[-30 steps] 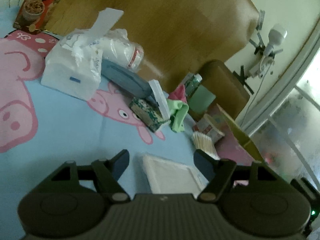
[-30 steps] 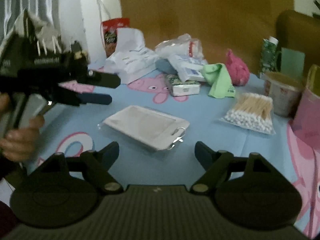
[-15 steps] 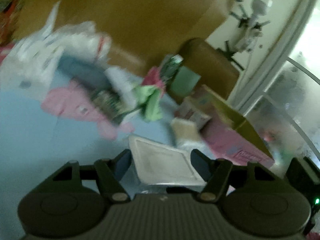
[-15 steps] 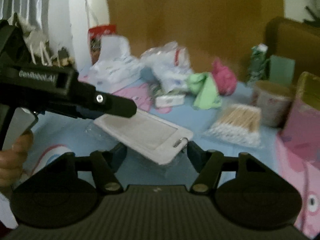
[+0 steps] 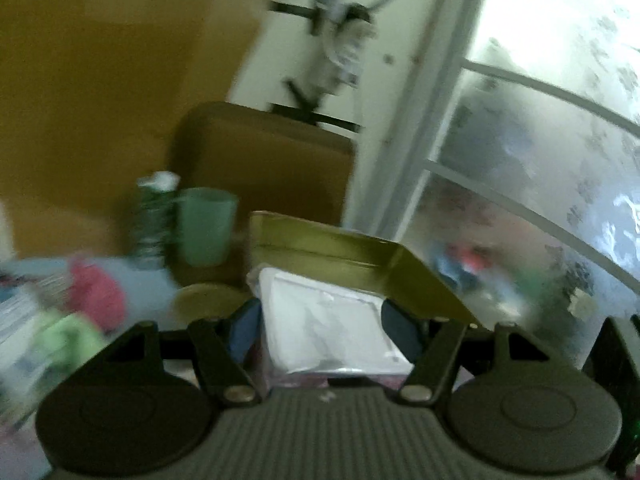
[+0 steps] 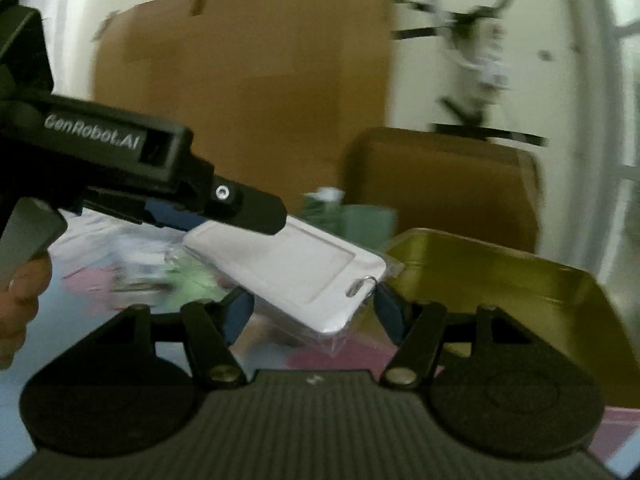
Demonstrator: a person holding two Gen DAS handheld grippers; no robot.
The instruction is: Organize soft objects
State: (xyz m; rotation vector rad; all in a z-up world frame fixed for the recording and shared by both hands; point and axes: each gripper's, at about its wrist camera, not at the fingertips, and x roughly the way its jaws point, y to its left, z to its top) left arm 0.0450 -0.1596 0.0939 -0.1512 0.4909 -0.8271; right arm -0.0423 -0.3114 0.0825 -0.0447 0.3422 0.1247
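A flat white packet in clear wrap (image 5: 324, 320) lies between my left gripper's (image 5: 320, 322) two blue pads, which are closed onto its sides. In the right wrist view the left gripper (image 6: 240, 212) holds the same packet (image 6: 296, 264) in the air, tilted down to the right, its metal ring (image 6: 360, 285) near the open box (image 6: 500, 276) with the yellow-green inside. My right gripper (image 6: 314, 310) is open and empty just below the packet. The box also shows in the left wrist view (image 5: 352, 256), right behind the packet.
A green cup (image 5: 206, 224) and a patterned bottle (image 5: 152, 216) stand behind the box. A pink cloth (image 5: 100, 292) and a green cloth (image 5: 68, 340) lie blurred at the left. A brown chair back (image 5: 260, 160) and a window (image 5: 540, 200) are behind.
My left gripper closed on the white packet, lifted it off the blue sheet and carried it right toward the open box. My right gripper followed to the right, still open.
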